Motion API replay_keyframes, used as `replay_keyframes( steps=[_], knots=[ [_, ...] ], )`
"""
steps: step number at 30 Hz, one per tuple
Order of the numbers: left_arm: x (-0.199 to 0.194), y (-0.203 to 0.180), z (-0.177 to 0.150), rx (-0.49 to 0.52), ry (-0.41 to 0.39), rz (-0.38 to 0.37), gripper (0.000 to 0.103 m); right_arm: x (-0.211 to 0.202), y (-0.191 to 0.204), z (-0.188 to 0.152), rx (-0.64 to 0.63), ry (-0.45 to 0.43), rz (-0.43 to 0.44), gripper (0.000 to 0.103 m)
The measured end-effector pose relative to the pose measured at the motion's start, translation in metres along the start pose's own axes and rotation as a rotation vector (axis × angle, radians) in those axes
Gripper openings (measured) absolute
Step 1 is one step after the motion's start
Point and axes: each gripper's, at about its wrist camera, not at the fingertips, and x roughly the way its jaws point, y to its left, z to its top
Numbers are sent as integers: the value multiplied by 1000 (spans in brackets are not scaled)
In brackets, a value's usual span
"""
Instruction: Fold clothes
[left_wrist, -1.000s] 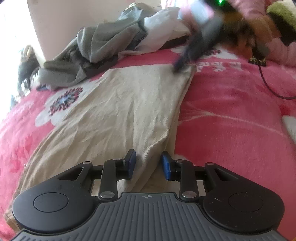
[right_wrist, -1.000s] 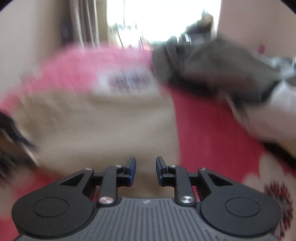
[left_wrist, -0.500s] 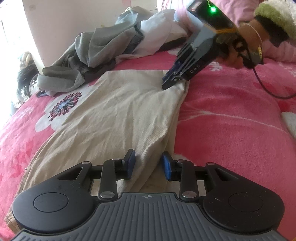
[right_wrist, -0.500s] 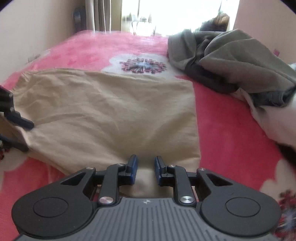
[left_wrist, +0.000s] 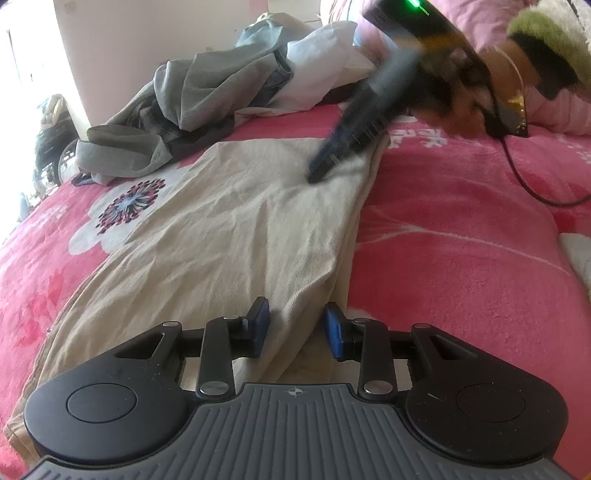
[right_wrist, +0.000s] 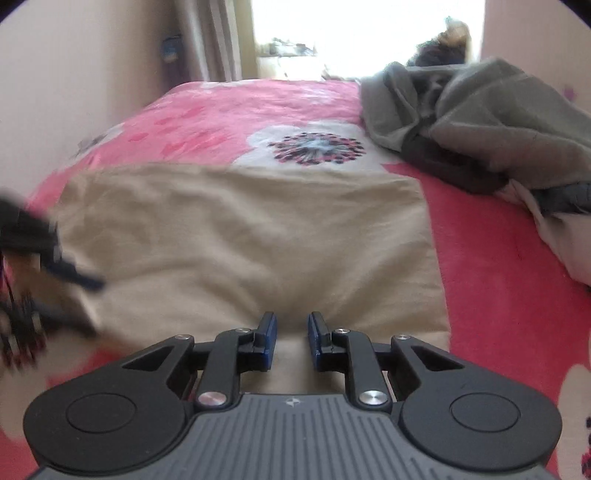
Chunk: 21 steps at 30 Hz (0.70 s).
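Beige cotton, the garment (left_wrist: 229, 236) lies spread flat on the pink floral bed (left_wrist: 461, 251), one long edge doubled over along its right side in the left wrist view. Compared with 0.5 s ago, the right hand-held gripper (left_wrist: 321, 173) has slid from that garment's far corner inward onto the cloth and is blurred with motion; its own camera now sees more fabric ahead. That suggests smoothing or reaching for a new hold, not a completed fold. The left hand-held gripper (left_wrist: 295, 328) sits as before, jaws apart astride the near folded edge, gripping nothing. The right one (right_wrist: 291, 339) is likewise released, cloth lying between its pads unpinched. Only the left view shows the person's hand (left_wrist: 469, 99); only the right view shows the garment's square far hem and the grey clothes heap (right_wrist: 480, 122) against the window.
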Motion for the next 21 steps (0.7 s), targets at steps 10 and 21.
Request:
replay_keyframes(
  steps=[10,21],
  knots=[
    [-3,2,4,3,18,-6,34,28,-24,58,114,-10,-51,20],
    [-32,29,26,-231,-25,-119,34,119,-39,97,190,87,-43,20]
  ],
)
